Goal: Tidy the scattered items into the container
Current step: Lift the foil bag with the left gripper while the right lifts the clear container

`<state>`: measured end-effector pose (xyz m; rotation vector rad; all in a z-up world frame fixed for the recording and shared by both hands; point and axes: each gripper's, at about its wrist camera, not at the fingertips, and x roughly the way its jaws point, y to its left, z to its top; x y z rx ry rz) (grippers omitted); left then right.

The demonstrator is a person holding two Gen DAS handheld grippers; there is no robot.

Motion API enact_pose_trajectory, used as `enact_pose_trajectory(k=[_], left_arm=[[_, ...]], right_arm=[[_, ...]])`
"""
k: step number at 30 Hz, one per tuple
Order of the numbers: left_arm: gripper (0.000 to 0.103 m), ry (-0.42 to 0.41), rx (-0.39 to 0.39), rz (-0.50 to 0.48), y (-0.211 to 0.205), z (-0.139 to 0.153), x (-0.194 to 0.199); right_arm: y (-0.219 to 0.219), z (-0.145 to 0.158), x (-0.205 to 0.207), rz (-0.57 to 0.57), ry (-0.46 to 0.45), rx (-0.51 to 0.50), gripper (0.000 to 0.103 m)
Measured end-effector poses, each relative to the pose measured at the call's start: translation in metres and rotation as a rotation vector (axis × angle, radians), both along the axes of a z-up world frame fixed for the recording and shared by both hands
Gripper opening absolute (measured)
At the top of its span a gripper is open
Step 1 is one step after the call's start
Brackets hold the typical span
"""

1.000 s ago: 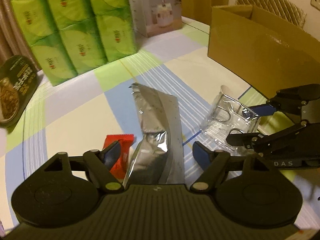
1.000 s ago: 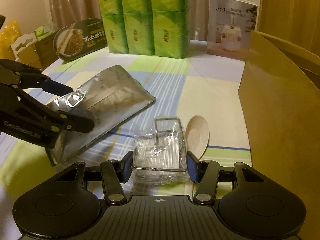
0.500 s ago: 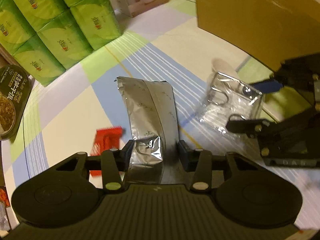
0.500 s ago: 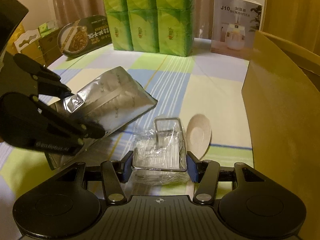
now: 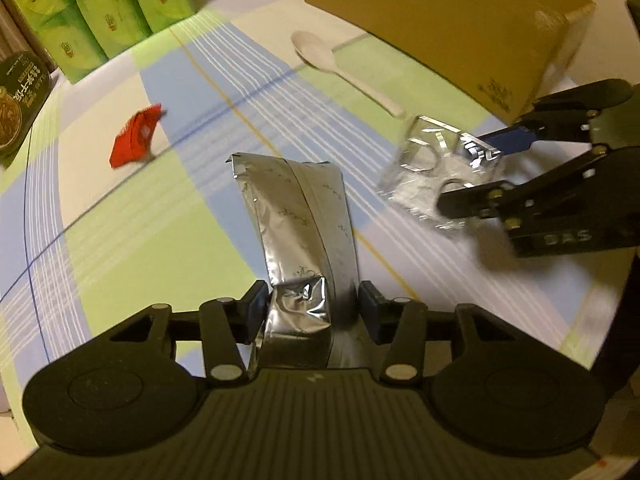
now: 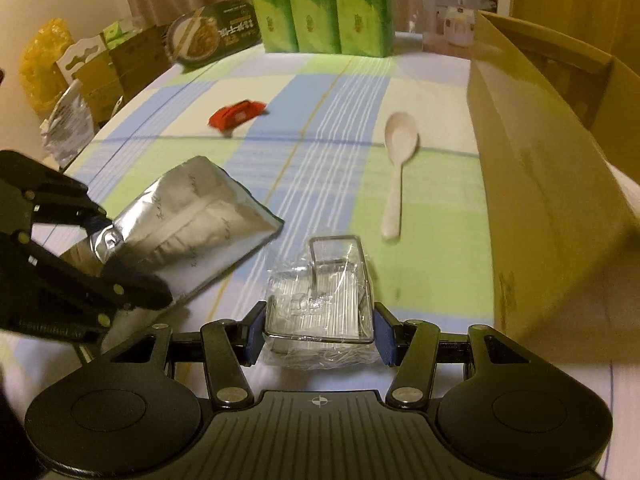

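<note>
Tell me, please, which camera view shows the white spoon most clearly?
The right wrist view: the white spoon lies whole on the tablecloth, bowl and handle sharp. The left wrist view shows it too, farther off beside the cardboard box.

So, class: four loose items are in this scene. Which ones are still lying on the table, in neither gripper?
The red packet and the white spoon. The silver pouch is clamped in the left gripper, the clear-wrapped wire holder in the right gripper.

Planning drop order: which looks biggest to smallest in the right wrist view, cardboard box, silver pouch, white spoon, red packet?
1. cardboard box
2. silver pouch, nearer the camera
3. white spoon
4. red packet, farthest, so unsure
</note>
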<state>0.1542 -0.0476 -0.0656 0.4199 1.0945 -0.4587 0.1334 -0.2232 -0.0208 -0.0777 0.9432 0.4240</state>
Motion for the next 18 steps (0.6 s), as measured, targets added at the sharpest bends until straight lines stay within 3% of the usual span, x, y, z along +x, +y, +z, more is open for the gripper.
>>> enact_pose_trajectory(k=[1, 13, 16, 18], left_arm=[[0.056, 0.010, 0.020, 0.002, -0.001, 0.000, 0.000], [0.059, 0.082, 0.086, -0.006, -0.015, -0.014, 0.020], [0.059, 0.093, 0.084, -0.001, -0.015, -0.014, 0.023], [0.053, 0.102, 0.077, -0.001, -0.015, -0.013, 0.024]], right_arm=[[-0.002, 0.001, -0.005, 0.001, -0.001, -0.003, 0.051], [-0.018, -0.002, -0.025, -0.002, -0.025, 0.017, 0.051], [-0.021, -0.004, -0.024, -0.001, -0.020, 0.026, 0.051], [-0.021, -0.006, -0.023, 0.001, -0.019, 0.028, 0.052]])
